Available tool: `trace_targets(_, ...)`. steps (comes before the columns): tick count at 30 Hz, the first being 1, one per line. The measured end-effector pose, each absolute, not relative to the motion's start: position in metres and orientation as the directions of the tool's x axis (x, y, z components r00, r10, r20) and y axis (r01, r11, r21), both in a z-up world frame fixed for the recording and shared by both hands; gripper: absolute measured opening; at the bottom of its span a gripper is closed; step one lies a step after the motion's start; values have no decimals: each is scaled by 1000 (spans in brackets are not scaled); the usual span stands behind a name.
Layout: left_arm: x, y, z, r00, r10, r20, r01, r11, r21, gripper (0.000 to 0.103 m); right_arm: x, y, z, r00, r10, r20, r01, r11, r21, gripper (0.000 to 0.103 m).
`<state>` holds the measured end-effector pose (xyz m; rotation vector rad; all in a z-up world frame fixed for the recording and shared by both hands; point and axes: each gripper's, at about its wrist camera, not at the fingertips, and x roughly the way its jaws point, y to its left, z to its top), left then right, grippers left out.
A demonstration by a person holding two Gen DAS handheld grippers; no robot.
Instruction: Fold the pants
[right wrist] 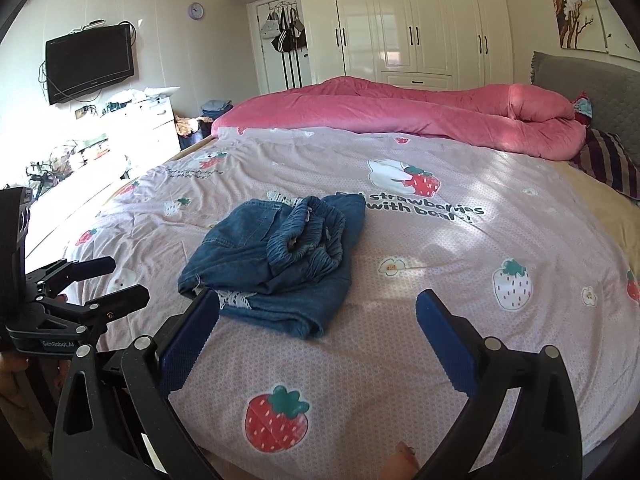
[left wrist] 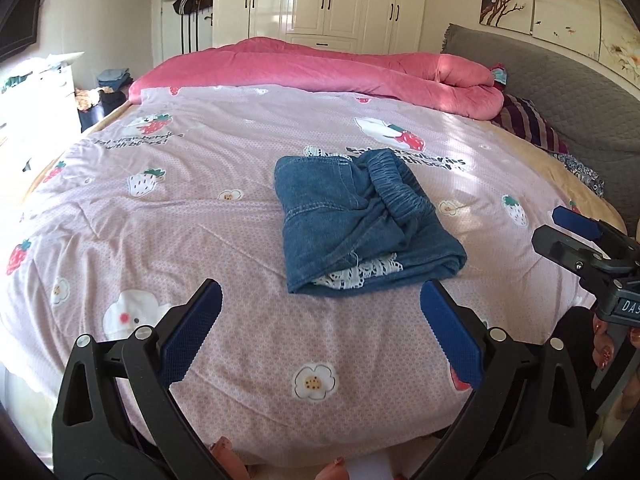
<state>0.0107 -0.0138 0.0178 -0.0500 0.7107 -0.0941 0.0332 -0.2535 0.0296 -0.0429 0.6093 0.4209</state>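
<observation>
Blue denim pants (left wrist: pixel 362 220) lie folded into a compact bundle on the pink strawberry-print bedsheet (left wrist: pixel 160 240), elastic waistband on top and white lace trim showing at the near edge. They also show in the right wrist view (right wrist: pixel 280 264). My left gripper (left wrist: pixel 320 304) is open and empty, held just in front of the bundle. My right gripper (right wrist: pixel 318 312) is open and empty, with its left finger close to the bundle's near edge. The right gripper also shows at the right edge of the left wrist view (left wrist: pixel 576 236). The left gripper shows at the left of the right wrist view (right wrist: pixel 108 280).
A rolled pink quilt (left wrist: pixel 320 68) lies across the far side of the bed. A striped pillow (left wrist: pixel 528 124) and grey headboard (left wrist: pixel 560 80) are at the right. White wardrobes (right wrist: pixel 408 20), a wall TV (right wrist: pixel 90 62) and a cluttered dresser (right wrist: pixel 132 128) stand beyond the bed.
</observation>
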Motion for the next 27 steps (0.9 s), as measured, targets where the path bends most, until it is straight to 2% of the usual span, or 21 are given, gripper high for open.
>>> trace_targets(13,-13,-18,-6,727,-95,-680,59,995,-77,93,11,-260,7,709,350,-612,-374,923,96,98)
trace_targets(27,-22,-17,-18,720,-89,-689,30,995,-98,93,3,-267,-5,722,309,-620,-332,940,81,98)
